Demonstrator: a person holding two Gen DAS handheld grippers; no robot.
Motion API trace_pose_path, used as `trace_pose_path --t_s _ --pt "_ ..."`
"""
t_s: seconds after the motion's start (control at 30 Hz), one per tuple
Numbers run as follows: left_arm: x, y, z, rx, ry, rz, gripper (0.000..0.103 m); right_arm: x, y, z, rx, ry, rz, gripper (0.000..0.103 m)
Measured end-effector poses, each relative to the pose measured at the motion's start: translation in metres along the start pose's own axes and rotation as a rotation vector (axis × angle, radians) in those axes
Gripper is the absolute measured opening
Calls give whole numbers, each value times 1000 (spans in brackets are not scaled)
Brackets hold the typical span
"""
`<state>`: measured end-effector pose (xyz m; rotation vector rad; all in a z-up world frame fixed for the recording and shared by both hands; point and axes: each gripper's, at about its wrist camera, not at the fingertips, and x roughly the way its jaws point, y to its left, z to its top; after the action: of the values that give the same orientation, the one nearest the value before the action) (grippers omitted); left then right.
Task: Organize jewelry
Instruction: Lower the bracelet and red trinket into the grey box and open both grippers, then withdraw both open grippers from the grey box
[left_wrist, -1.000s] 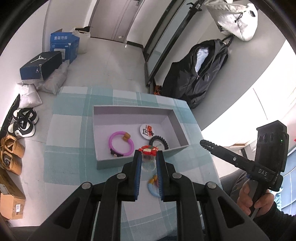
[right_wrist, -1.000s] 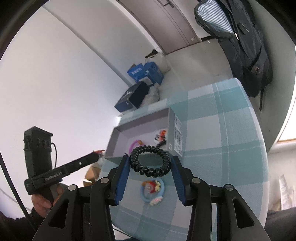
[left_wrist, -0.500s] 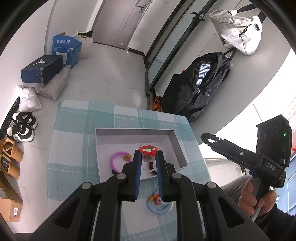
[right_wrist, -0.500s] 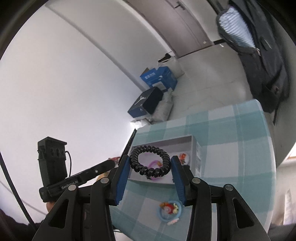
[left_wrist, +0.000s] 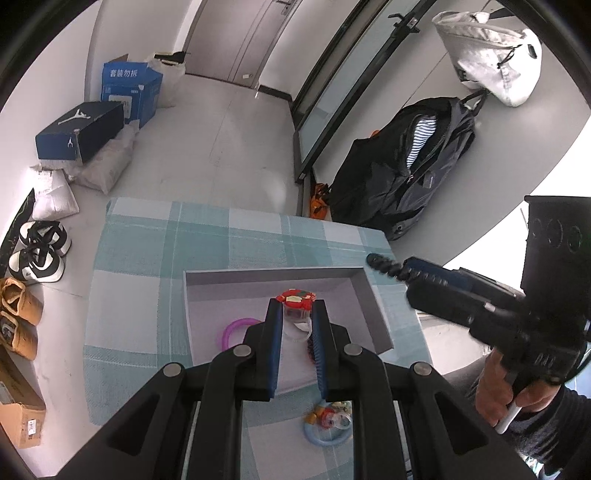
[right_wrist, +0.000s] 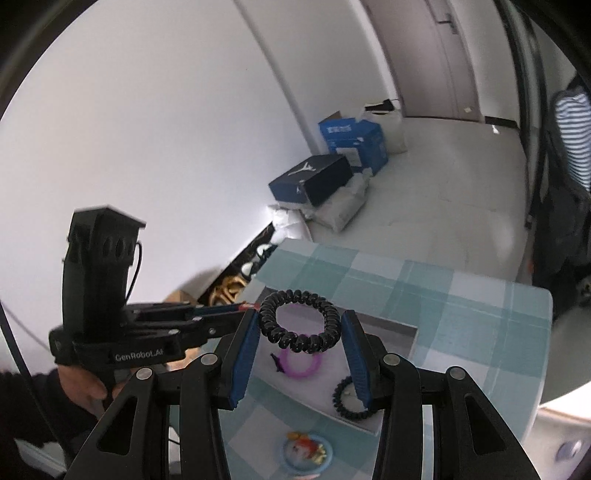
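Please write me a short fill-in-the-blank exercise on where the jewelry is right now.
1. The right gripper holds a ____ spiral hair tie.
2. The left gripper pinches a small clear ring with a ____ top.
3. The purple plastic bracelet lies inside the grey ____.

Missing words: black; red; box

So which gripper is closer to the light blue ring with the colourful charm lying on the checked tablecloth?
Left. The left gripper, shut on a red-topped ring, hangs almost directly above the light blue ring. The right gripper, shut on a black spiral hair tie, is off to the side.
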<state>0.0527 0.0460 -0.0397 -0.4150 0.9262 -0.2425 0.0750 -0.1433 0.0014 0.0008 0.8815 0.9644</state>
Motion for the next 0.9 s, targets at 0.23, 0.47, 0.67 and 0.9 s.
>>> trace_pose_path --t_s 0.23,0.47,0.67,0.9 --pt "17 2 3 -7 47 8 11 24 -20 -5 45 60 -4 44" --pt "26 8 6 -32 76 -4 11 33 -39 -3 126 83 24 44" --pt "30 17 9 -109 96 -36 12 38 -49 -5 207 118 66 49" --pt "21 36 10 -262 75 -104 64 22 -57 -8 254 75 58 79"
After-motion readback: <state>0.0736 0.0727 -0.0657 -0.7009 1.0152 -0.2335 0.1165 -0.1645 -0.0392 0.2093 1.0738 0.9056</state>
